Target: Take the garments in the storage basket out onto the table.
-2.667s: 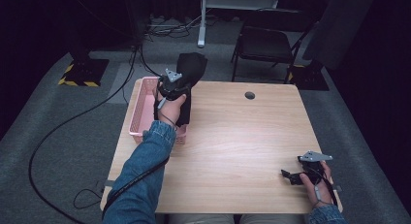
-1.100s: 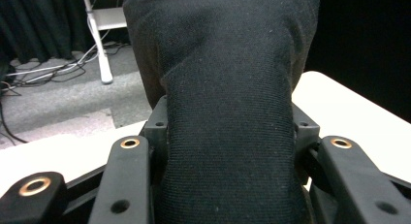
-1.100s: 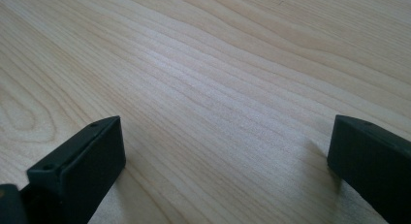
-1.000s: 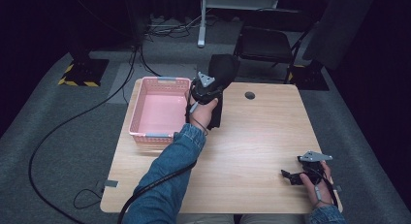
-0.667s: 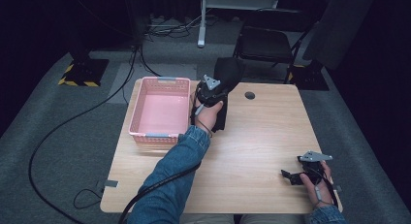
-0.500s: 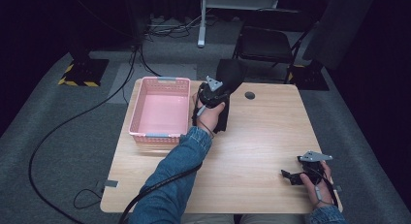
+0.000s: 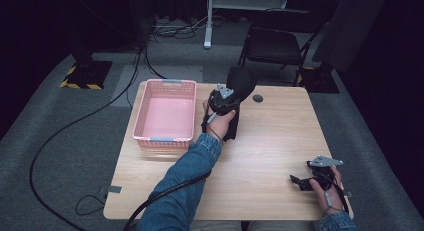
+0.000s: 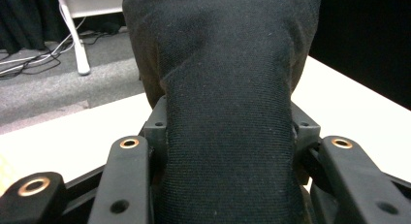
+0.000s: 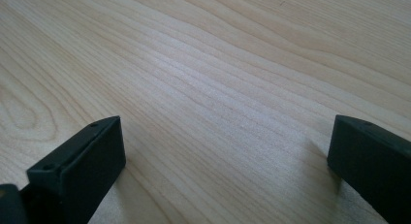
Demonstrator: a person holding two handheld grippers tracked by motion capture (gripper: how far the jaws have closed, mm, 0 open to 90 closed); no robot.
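The left hand-held gripper (image 7: pixel 223 97) is clamped on a black cloth (image 7: pixel 241 81), its jaws pressing in from both sides. The cloth's long axis runs roughly along the gripper, from a tail hanging to the desk (image 7: pixel 280 141) beside the wrist, up through the jaws, to a rounded bulge that points away from the person toward the desk's far edge. In the earlier frames this gripper and its cloth were above the pink basket (image 7: pixel 165 113); they now sit to its right, over the desk's far middle. The cloth is a fine matte knit, the basket a slotted plastic rectangle, the desk pale wood grain. The right hand-held gripper (image 7: pixel 300 183) rests at the near right corner as before, jaws wide apart around nothing.
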